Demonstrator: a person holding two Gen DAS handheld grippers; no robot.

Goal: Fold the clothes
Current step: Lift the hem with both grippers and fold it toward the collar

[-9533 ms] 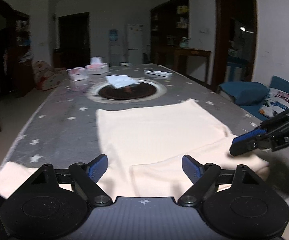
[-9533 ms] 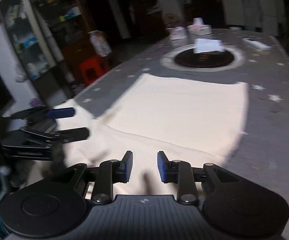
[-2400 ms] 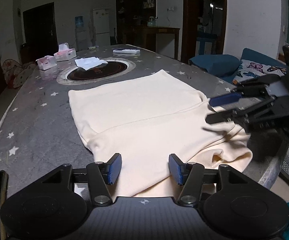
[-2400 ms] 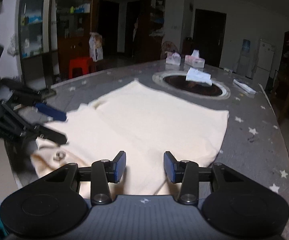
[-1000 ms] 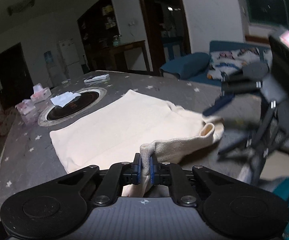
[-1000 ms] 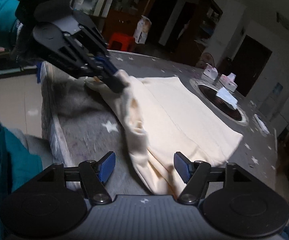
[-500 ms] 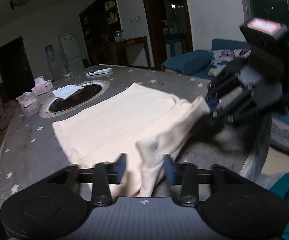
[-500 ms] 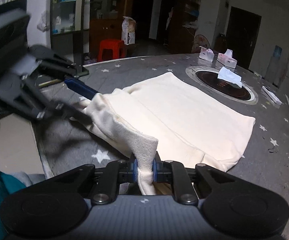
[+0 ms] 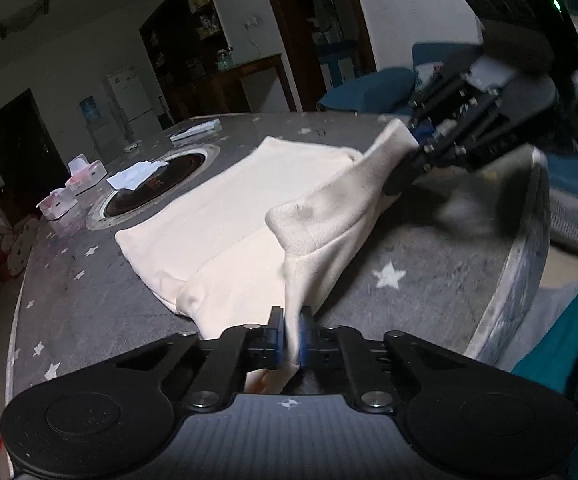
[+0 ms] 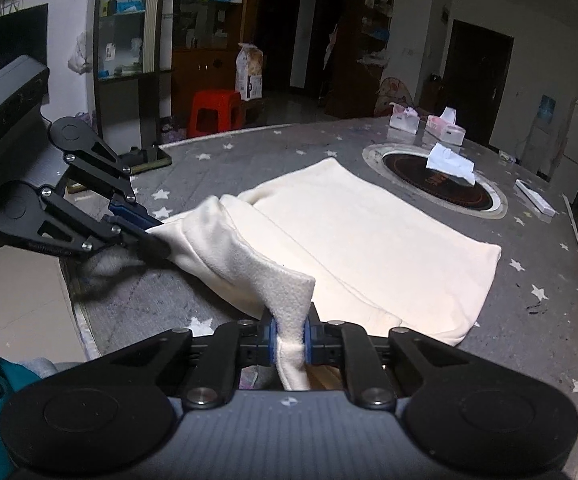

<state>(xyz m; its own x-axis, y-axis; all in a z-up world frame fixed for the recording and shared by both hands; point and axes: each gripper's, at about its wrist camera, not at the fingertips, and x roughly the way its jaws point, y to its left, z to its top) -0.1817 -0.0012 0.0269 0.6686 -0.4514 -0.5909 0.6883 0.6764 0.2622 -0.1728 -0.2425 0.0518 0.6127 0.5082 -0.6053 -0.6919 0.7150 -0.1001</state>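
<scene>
1. At the lower centre of the left wrist view, the left gripper [image 9: 293, 338] is pressed together on a pinch of the cream garment [image 9: 225, 216]. Half a second ago its jaws stood spread with the cloth loose between them.

2. At the lower centre of the right wrist view, the right gripper [image 10: 291, 338] is likewise clamped on a thick fold of the same garment [image 10: 369, 236], a hold it already had half a second ago.

3. Each tool shows in the other's camera: the right gripper [image 9: 421, 140] at the upper right of the left view, the left gripper [image 10: 141, 220] at the middle left of the right view, each with cloth at its tips.

4. The near edge of the garment now hangs raised between the two grippers, above the grey star-patterned table [image 10: 537, 320]. The rest lies flat across the middle of the frame, reaching toward the round dark inset [image 10: 441, 184] in the upper right.

5. The garment lay wholly flat 2.4 seconds ago, both tools spread above it.

6. With both ends of that edge held, the lifted part appears ready to be carried over the flat part, a fold in progress rather than a finished one.
</scene>
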